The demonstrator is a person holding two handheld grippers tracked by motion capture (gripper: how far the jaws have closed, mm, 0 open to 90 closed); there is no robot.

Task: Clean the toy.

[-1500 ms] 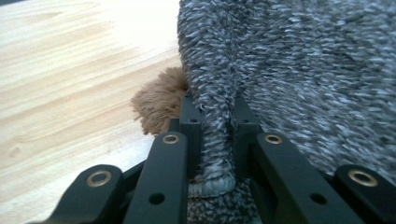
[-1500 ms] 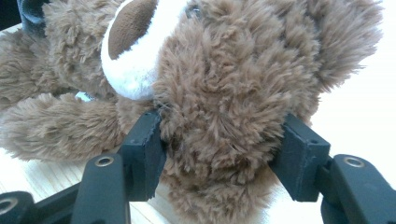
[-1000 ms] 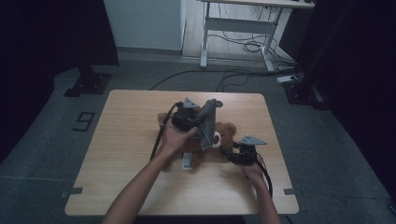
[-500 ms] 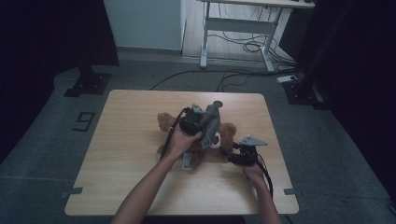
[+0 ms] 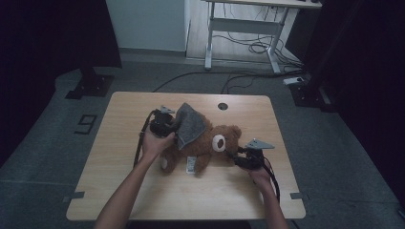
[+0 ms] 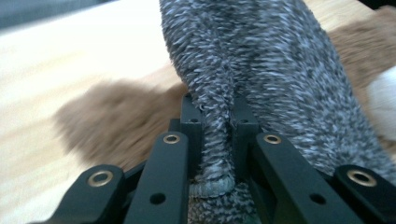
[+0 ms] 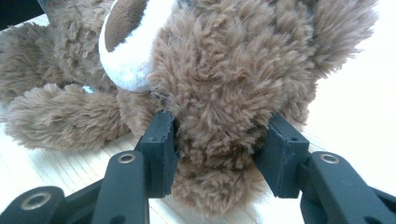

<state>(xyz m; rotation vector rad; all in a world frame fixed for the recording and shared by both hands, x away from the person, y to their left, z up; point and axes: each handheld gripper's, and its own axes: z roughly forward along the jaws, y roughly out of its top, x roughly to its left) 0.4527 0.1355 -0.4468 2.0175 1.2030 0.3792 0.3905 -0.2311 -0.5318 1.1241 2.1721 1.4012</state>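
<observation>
High view: a brown teddy bear (image 5: pixel 210 140) lies on its back on the wooden table (image 5: pixel 119 191), head toward the person's right.
Grey cloth (image 5: pixel 190 125): it lies over the bear's tummy, and one edge is lifted up on the left.
Left gripper (image 5: pixel 165 125): its jaws are pinched tight on the edge of the grey cloth. In the left gripper view the cloth (image 6: pixel 261 79) is bunched into a thin fold between the black jaws.
Right gripper (image 5: pixel 241 160): it sits on the table by the bear's head. Its jaws have just been closing.
Right gripper view: the bear's furry head (image 7: pixel 224 88) is between the two jaws, and both pads press into the fur.
White snout (image 7: pixel 133 51): it points up and to the left in that view.
White tag (image 5: pixel 190 164): it sticks out from the bear's side, near the table's middle.
Hands: the left hand (image 5: pixel 154 143) and the right hand (image 5: pixel 260 175) each hold one gripper.
</observation>
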